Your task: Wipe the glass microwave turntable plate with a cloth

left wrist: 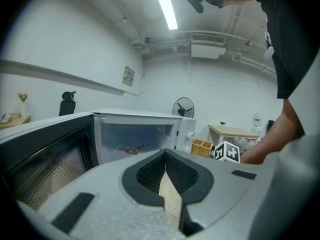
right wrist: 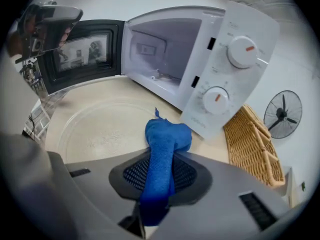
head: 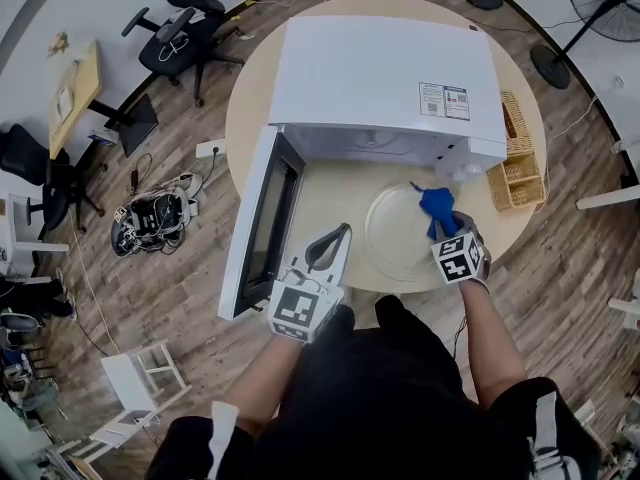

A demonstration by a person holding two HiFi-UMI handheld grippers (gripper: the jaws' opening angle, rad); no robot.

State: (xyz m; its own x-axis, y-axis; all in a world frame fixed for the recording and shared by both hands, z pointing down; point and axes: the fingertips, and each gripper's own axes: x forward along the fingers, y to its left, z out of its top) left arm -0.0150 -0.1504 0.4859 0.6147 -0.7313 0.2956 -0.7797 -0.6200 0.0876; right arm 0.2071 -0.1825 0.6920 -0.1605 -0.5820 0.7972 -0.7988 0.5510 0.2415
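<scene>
We held the soft, limp blue cloth (right wrist: 166, 143) pinched lengthwise in our right gripper's (right wrist: 161, 170) closed fingers, its bunched end just beyond them over the rim of the glass plate (right wrist: 92, 130), probably slippery and breakable, while our left gripper's (left wrist: 166, 180) fingers met on nothing.

plate (head: 395, 236) before microwave (head: 385, 78), basket (head: 520, 176) (right)

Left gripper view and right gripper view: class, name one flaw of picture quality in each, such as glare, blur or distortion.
Left gripper view: the long ceiling strip light blows out to white glare, and the corners go black. Right gripper view: wide-angle distortion bows the white microwave oven, and the blue cloth goes soft nearest the lens.
</scene>
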